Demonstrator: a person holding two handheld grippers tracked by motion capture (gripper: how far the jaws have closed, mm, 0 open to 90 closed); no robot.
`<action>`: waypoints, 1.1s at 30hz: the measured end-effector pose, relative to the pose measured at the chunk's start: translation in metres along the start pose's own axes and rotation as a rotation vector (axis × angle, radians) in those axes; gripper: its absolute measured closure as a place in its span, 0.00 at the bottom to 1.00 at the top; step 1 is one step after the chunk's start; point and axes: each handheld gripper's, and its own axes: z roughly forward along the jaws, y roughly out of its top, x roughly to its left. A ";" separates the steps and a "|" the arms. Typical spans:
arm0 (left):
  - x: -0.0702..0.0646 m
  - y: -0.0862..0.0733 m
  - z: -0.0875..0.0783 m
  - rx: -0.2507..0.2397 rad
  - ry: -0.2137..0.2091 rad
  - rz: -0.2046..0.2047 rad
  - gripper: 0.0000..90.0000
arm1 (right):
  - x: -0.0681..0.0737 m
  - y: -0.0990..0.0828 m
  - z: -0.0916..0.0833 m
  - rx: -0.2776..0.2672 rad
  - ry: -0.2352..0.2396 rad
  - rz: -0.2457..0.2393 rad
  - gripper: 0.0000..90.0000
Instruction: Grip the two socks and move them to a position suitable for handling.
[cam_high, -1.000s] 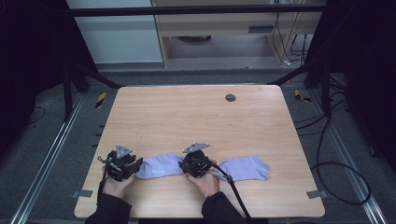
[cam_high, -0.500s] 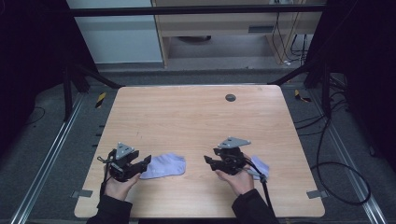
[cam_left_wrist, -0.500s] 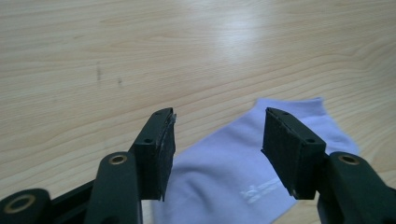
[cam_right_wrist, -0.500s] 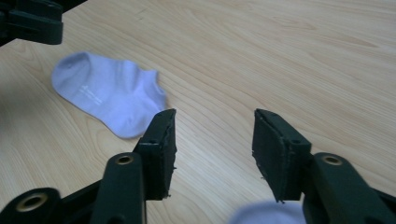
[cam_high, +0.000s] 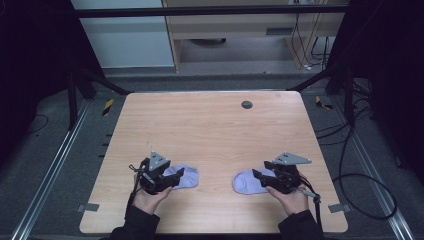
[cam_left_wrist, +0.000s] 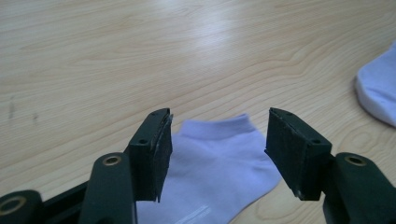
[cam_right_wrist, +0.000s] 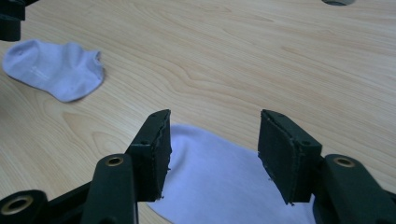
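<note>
Two pale lilac socks lie flat on the wooden table (cam_high: 210, 130). My left gripper (cam_high: 172, 180) points right over the left sock (cam_high: 184, 176). In the left gripper view the left gripper (cam_left_wrist: 217, 130) is open, its jaws have just been opening, and the left sock (cam_left_wrist: 219, 163) lies loose below them. My right gripper (cam_high: 257, 176) points left over the right sock (cam_high: 246, 181). In the right gripper view the right gripper (cam_right_wrist: 212, 126) is also open and has just been opening, with the right sock (cam_right_wrist: 224, 186) untouched beneath its pads.
A dark round hole (cam_high: 246, 104) sits near the table's far edge. Bare wood separates the two socks. The far sock (cam_left_wrist: 380, 88) shows at the right of the left gripper view, and the other sock (cam_right_wrist: 56, 67) at the upper left of the right gripper view.
My right gripper has swung right, from the left of its sock to the sock's right end, and its jaws have spread. My left gripper has shifted slightly right. Both socks stay put.
</note>
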 end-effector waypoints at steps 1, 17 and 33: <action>-0.004 0.002 0.002 -0.001 -0.006 0.006 0.45 | -0.003 -0.003 -0.002 0.003 -0.005 0.005 0.50; -0.070 0.020 0.049 0.042 -0.095 0.101 0.45 | -0.044 -0.030 -0.018 0.031 -0.102 0.038 0.59; -0.121 0.028 0.092 0.087 -0.132 0.156 0.51 | -0.059 -0.041 -0.003 0.127 -0.128 0.064 0.70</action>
